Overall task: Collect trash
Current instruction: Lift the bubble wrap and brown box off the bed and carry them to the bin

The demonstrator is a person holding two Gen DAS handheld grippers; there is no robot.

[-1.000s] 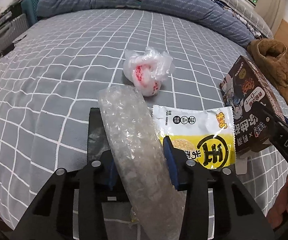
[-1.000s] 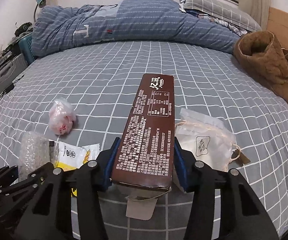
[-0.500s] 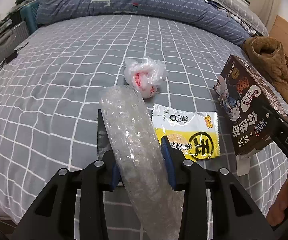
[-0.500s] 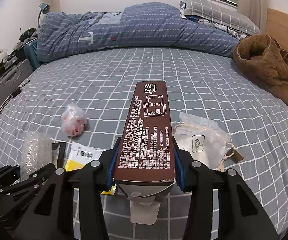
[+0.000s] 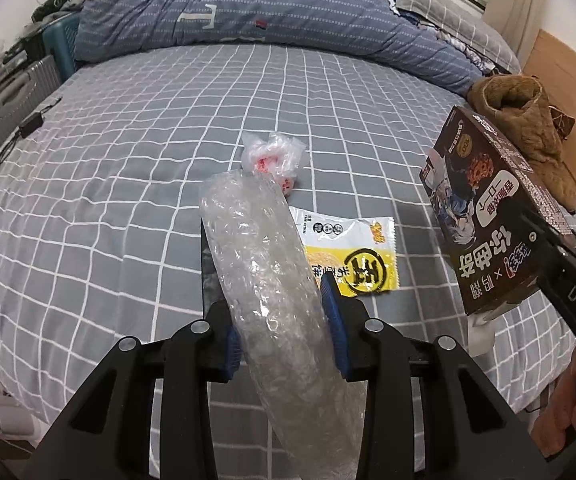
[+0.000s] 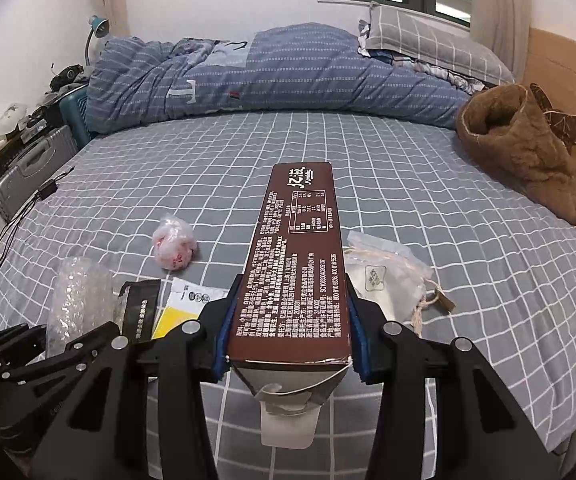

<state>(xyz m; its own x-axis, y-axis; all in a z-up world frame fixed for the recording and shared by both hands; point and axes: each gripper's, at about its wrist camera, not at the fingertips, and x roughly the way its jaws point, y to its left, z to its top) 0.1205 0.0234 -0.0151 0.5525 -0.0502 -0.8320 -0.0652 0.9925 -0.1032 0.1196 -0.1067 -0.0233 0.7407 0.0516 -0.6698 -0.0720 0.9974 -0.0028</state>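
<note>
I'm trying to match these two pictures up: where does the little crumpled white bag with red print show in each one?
Left wrist view: the crumpled bag lies on the bedsheet at centre, just beyond the far end of the held bubble wrap.
Right wrist view: the same bag lies left of centre, left of the held brown box.
Shared landmark: the yellow snack packet.

both tongs tilt downward, side by side. the left tongs (image 5: pixel 284 320) have their blue pads pinched tight on what they carry; the right tongs (image 6: pixel 290 340) also clamp a load. fingers (image 5: pixel 568 420) wrap the right handle.
</note>
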